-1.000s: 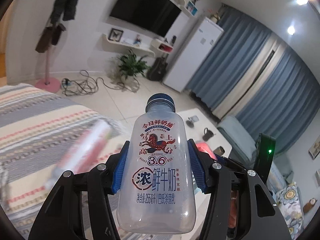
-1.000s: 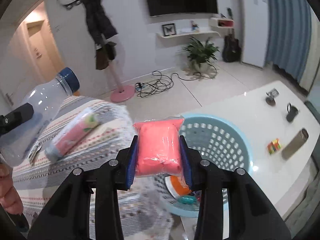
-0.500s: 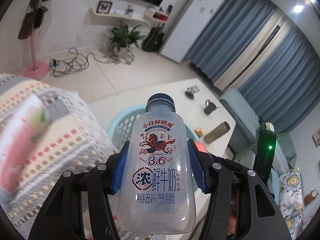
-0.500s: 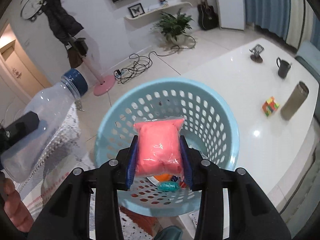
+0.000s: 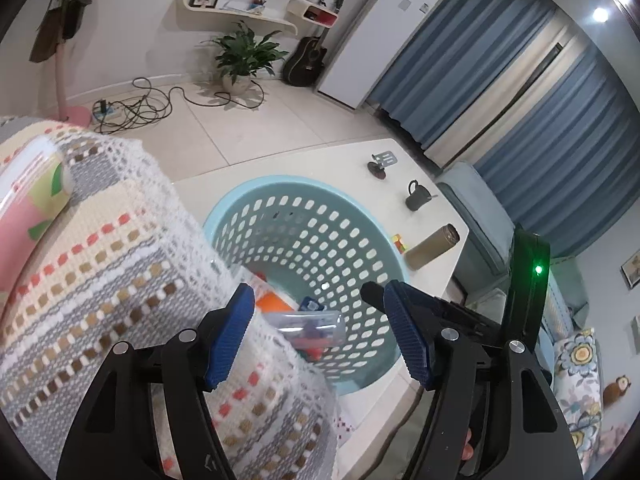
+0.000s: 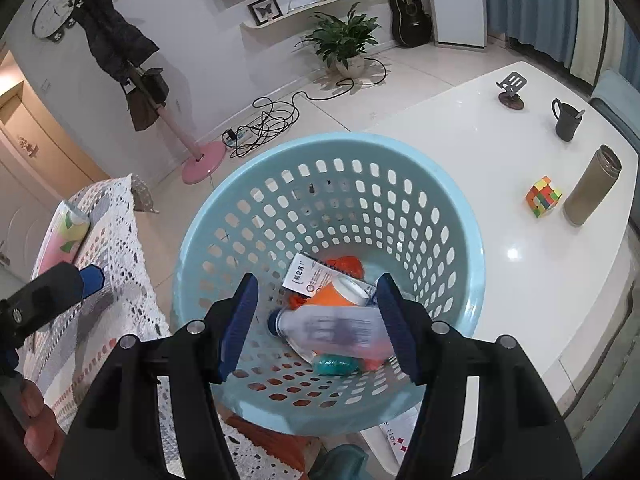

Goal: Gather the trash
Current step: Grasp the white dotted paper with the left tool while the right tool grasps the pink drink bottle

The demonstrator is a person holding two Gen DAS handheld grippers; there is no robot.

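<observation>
Far left, a pink tube (image 6: 60, 236) lies on the crocheted striped blanket (image 5: 100, 280). The left claw (image 5: 316, 334) hangs over the blanket's edge, jaws apart and holding nothing. Centre, the light-blue perforated basket (image 6: 460, 216) stands on the white counter (image 6: 500, 128); inside it lie a clear milk bottle (image 6: 332, 330) with a blue cap, on its side and blurred, an orange container (image 6: 340, 296), a white printed carton (image 6: 310, 276) and a teal item (image 6: 334, 364). The right claw (image 6: 316, 324) is directly above the basket, jaws apart and empty. Right, on the counter: a phone stand (image 6: 510, 88), a dark mug (image 6: 566, 120), a colour puzzle cube (image 6: 544, 196) and a bronze flask (image 6: 592, 186) lying just beside the cube.
</observation>
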